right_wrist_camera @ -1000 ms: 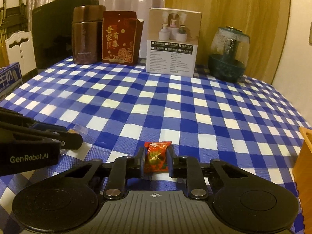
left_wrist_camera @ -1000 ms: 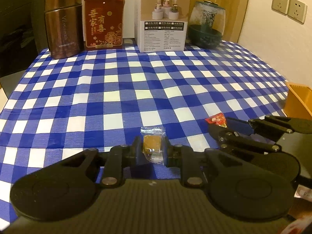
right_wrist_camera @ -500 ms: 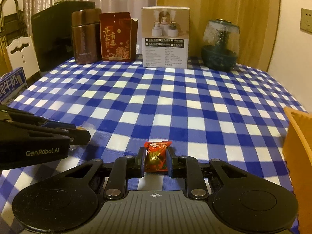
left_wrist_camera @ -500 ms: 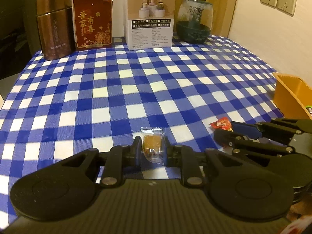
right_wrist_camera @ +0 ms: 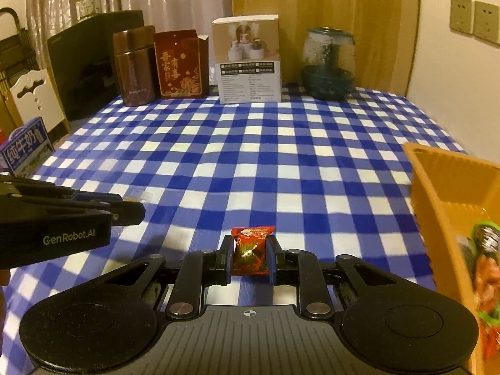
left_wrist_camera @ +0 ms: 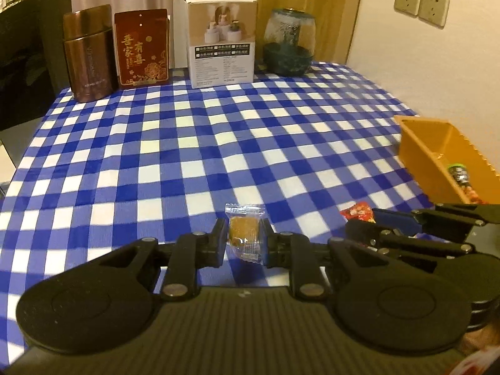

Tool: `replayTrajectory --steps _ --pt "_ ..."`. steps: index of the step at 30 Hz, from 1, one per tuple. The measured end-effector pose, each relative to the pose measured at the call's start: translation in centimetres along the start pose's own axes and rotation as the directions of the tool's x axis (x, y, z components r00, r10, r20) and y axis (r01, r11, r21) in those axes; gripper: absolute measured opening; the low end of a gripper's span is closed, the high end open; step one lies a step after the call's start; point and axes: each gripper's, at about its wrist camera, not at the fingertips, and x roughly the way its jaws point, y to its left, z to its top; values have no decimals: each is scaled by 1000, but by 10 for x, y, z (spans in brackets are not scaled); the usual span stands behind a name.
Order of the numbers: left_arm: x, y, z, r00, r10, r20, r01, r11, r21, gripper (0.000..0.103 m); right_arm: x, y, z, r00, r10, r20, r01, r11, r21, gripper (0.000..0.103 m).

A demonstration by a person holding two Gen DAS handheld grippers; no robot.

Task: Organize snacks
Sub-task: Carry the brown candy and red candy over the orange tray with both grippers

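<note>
My left gripper (left_wrist_camera: 243,240) is shut on a clear-wrapped golden snack (left_wrist_camera: 244,232) and holds it above the checked tablecloth. My right gripper (right_wrist_camera: 250,254) is shut on a red-wrapped candy (right_wrist_camera: 251,251); the candy also shows in the left wrist view (left_wrist_camera: 357,211). The right gripper (left_wrist_camera: 362,223) is just right of the left one, near an orange basket (left_wrist_camera: 418,153). The basket (right_wrist_camera: 437,193) holds several wrapped snacks (right_wrist_camera: 484,259). The left gripper (right_wrist_camera: 128,207) shows at the left of the right wrist view.
At the table's far edge stand a brown canister (left_wrist_camera: 89,53), a red gift box (left_wrist_camera: 142,48), a white carton (left_wrist_camera: 222,39) and a glass jar (left_wrist_camera: 289,47). A blue milk carton (right_wrist_camera: 26,150) sits off the left edge. A wall is on the right.
Both grippers, each holding its snack, have risen and moved right toward the orange basket, which now shows far more in both views.
</note>
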Motion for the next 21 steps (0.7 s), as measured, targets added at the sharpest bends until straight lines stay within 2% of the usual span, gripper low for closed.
replayTrajectory --steps 8,16,21 --pt "-36 -10 0 1000 -12 23 12 1000 -16 19 -45 -5 7 999 22 -34 -21 1000 12 22" --pt "-58 -31 11 997 -50 51 51 999 -11 19 -81 0 23 997 47 -62 -50 997 -56 22" --pt "-68 -52 13 996 -75 52 75 997 1 19 -99 -4 15 997 43 -66 -46 998 -46 22"
